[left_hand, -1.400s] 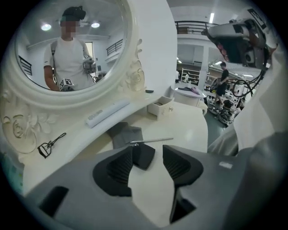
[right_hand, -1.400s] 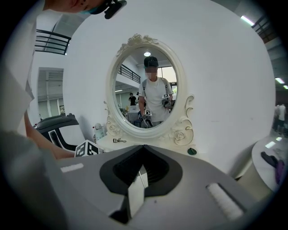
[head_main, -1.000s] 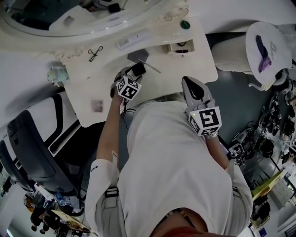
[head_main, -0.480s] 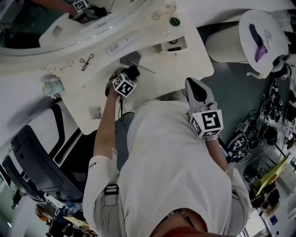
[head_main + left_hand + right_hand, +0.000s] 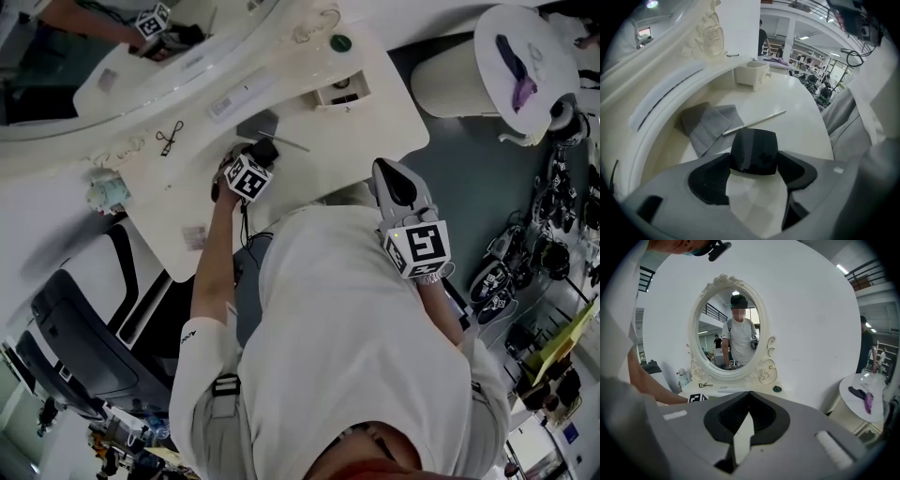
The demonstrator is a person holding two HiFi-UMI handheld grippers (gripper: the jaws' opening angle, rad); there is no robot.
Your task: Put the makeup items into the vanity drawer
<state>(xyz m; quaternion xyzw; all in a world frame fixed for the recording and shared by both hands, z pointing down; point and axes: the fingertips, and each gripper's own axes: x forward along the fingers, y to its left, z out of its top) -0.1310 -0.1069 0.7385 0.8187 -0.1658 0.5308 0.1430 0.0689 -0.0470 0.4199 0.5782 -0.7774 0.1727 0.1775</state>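
Straddling the black compact (image 5: 753, 151) at centre frame on the vanity surface (image 5: 801, 105), the left gripper (image 5: 754, 164) has fingers just opened wide, flanking it unclamped, while the right gripper (image 5: 749, 397), fingers closed and empty, sits well away.

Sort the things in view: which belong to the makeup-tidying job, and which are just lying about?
Job: black case, slim stick, eyelash curler, round green item.
Lying about: grey cloth, small figurine, side table.

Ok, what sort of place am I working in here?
Likely a dressing-room mock-up inside a lab or workshop: an ornate white vanity table with an oval mirror, but stocked shelving beyond it.
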